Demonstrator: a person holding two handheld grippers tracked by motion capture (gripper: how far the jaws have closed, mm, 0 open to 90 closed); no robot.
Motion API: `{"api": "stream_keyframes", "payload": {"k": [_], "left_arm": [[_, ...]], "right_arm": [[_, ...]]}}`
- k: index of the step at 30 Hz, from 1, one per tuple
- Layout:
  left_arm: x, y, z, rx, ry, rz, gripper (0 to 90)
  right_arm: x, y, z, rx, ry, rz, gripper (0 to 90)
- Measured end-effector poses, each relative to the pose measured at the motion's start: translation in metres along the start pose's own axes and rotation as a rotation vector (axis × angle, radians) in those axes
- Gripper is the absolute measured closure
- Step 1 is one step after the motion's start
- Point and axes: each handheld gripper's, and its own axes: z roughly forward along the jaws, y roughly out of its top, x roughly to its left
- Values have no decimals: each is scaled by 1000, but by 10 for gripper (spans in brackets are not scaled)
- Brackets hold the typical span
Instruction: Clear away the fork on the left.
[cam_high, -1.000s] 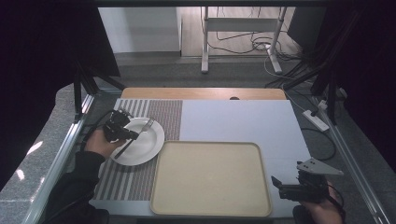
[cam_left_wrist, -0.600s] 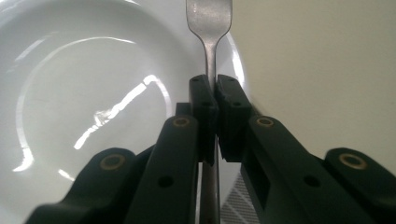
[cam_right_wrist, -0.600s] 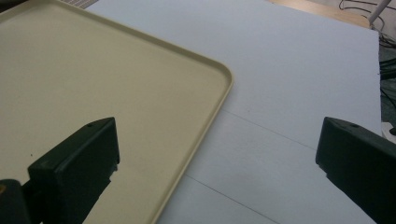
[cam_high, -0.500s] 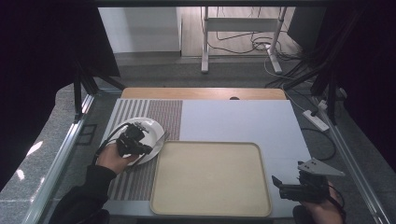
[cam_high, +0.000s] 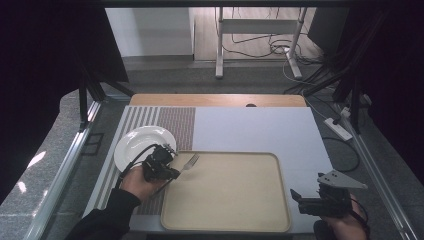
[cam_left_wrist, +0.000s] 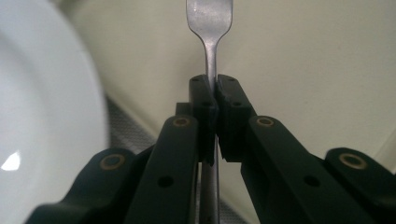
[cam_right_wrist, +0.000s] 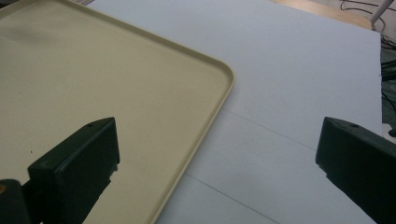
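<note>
Holding the thin silver metal fork (cam_high: 189, 162) tight, the left gripper (cam_high: 161, 165) was over the flat beige plastic tray (cam_high: 225, 220); putting it down was left. The right gripper (cam_high: 320, 205) was wide open.

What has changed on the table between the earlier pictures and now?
The left gripper, shut on the fork, carried it from above the white plate rightwards over the left edge of the tray; the fork's head now hangs above the tray. The plate, the tray and the open right gripper stayed where they were.
</note>
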Motion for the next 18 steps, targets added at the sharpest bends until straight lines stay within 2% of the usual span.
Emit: {"api": "stream_keyframes", "payload": {"k": [5, 9, 15, 18], "left_arm": [[-17, 8, 15, 34, -26, 27, 855], [-31, 15, 26, 61, -25, 54, 855], [-41, 20, 39, 91, -30, 70, 852], [-43, 21, 44, 119, -12, 89, 844]], "right_arm": [[0, 0, 0, 2, 1, -1, 2], [0, 0, 0, 5, -1, -6, 2], [0, 0, 0, 6, -1, -7, 2], [0, 0, 0, 5, -1, -8, 2]]}}
